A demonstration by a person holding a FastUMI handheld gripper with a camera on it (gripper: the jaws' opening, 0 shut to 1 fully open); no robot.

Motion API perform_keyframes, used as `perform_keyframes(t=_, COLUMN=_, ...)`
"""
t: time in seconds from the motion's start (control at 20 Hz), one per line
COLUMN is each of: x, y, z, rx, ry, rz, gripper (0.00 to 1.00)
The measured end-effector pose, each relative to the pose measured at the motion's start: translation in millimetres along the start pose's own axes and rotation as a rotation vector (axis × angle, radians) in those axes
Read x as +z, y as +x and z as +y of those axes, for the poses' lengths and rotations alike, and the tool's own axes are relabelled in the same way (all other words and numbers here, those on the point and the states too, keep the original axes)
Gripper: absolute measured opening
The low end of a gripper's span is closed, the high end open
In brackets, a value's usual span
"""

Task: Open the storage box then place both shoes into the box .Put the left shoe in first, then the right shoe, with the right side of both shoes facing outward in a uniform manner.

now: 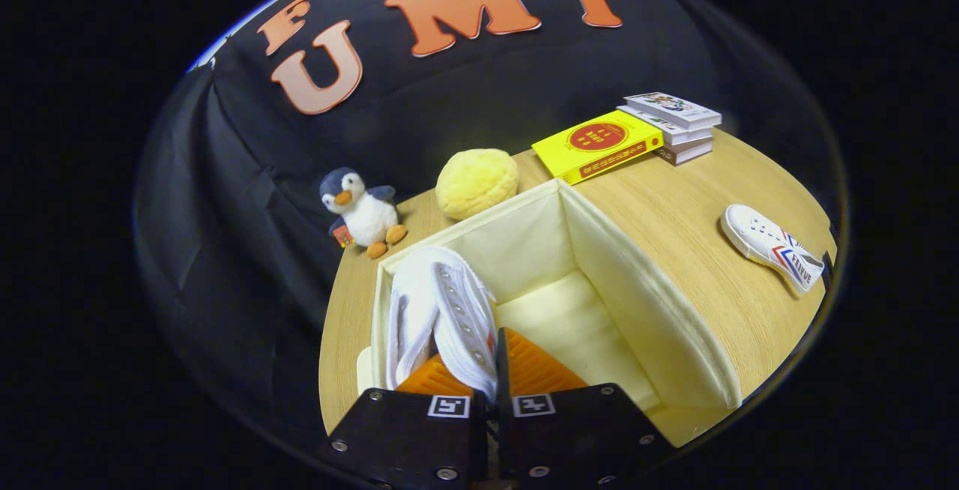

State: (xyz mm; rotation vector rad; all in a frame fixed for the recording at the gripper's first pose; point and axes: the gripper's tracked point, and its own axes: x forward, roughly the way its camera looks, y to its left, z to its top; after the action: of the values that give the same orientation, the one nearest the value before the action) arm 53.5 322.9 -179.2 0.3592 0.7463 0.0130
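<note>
My gripper (488, 370) is shut on a white shoe (438, 310), both fingers pressing its upper edge near the lace eyelets. The shoe hangs inside the open cream storage box (659, 325), close to the box's left wall, toe pointing away from me. The box's soft floor shows bare to the right of the shoe. The second white shoe (772, 246), with red and blue stripes on its side, lies on the wooden table (674, 220) to the right of the box, well apart from it.
Beyond the box sit a yellow round cushion (476, 181) and a plush penguin (361, 211). A yellow book (598, 145) and a stack of books (674, 126) lie at the table's far right. Black cloth walls the back.
</note>
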Motion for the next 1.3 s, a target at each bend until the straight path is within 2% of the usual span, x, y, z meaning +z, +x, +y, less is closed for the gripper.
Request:
perform_keyframes(t=0.1, x=-7.2, y=-4.3, z=-6.0, rx=-0.016, ry=-0.039, rz=0.025, gripper=0.44)
perform_keyframes(t=0.3, x=25.6, y=-17.3, z=-0.9, rx=0.010, ry=-0.062, rz=-0.068, gripper=0.98)
perform_keyframes(t=0.5, x=54.0, y=-34.2, z=-16.3, rx=0.013, ry=-0.095, rz=-0.138, gripper=0.99)
perform_keyframes(t=0.7, x=73.4, y=-47.0, z=-56.3, rx=-0.010, ry=-0.099, rz=-0.174, gripper=0.98)
perform_keyframes(t=1.3, x=106.1, y=-70.5, z=-243.6, rx=-0.163, ry=-0.085, rz=-0.185, gripper=0.98)
